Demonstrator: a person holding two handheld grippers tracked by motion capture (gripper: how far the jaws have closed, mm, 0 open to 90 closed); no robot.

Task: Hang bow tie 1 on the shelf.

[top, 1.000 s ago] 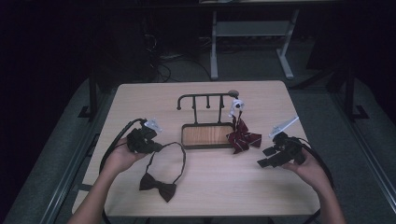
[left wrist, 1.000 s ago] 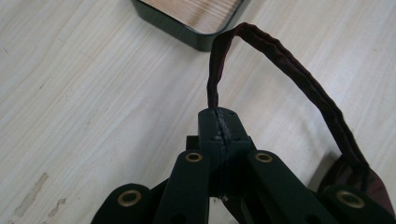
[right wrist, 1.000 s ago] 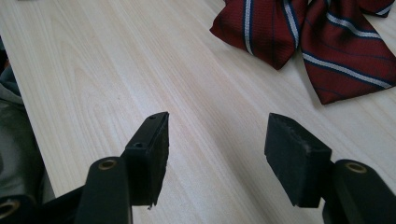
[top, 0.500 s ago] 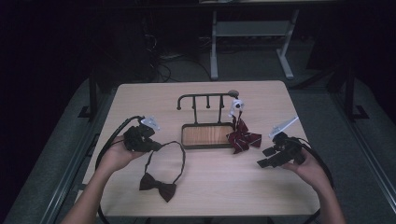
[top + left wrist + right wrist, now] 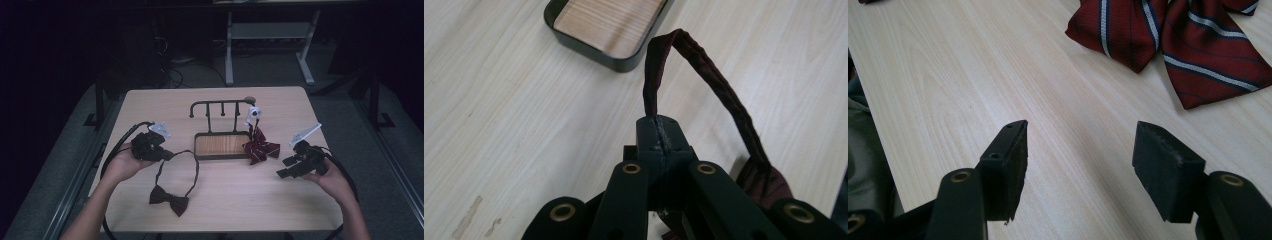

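Note:
A dark maroon bow tie (image 5: 169, 197) lies near the table's front, its strap (image 5: 192, 165) looping up toward the tray. My left gripper (image 5: 165, 156) is shut on that strap (image 5: 704, 75), which arches over the wood in the left gripper view. A red striped bow tie (image 5: 260, 148) hangs by a white clip from the black hook rack (image 5: 220, 106) and rests partly on the table. My right gripper (image 5: 284, 173) stands open just right of the striped tie (image 5: 1173, 40), nothing between its jaws.
A black-rimmed wooden tray (image 5: 196, 145) forms the rack's base at the table's middle; its corner (image 5: 624, 62) lies ahead of the left gripper. Cables trail off both grippers toward the table's front edge. A metal stand (image 5: 270, 35) sits on the floor beyond.
The left gripper has drawn the maroon tie's strap slightly left and up. The right gripper has barely moved.

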